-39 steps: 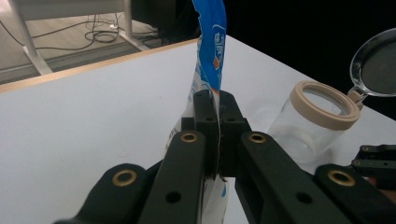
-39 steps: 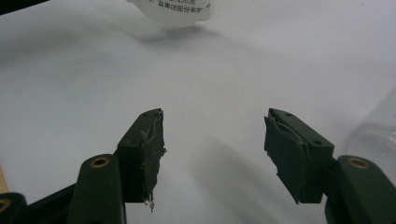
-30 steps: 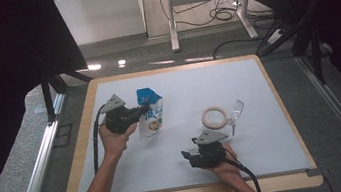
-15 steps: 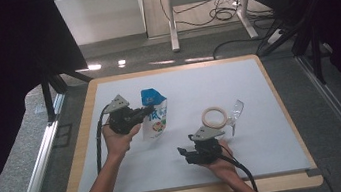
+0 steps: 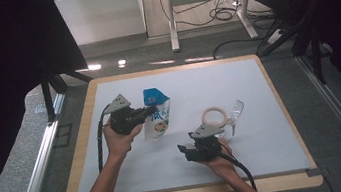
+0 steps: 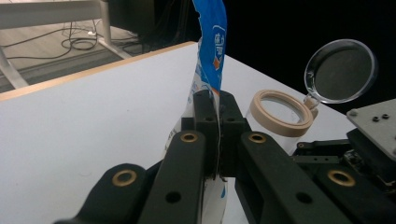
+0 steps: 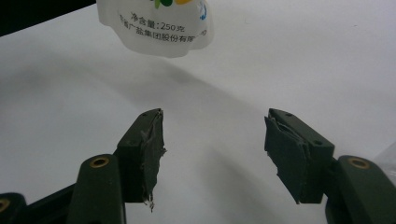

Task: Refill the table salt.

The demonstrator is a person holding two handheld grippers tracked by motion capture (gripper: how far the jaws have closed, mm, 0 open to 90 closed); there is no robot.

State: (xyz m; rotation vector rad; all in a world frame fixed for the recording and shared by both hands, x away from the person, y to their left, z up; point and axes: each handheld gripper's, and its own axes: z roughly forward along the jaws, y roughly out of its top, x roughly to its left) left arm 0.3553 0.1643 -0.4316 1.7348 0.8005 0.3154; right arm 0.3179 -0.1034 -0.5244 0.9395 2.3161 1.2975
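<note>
pouch: white body with a bright blue top, small print in red, green and yellow on the front; dark lettering on its white lower edge in the right gripper view
ring: pale cream-beige band, see-through in the middle
clear lid: transparent, glinting rim
desk: white sheet, framed by a light wood border
left tongs: matte black, brass-coloured rivets, grey three-cornered plate on top
right tongs: black, dark grey worn pads, grey plate
floor: grey, black cables at the far side
</note>
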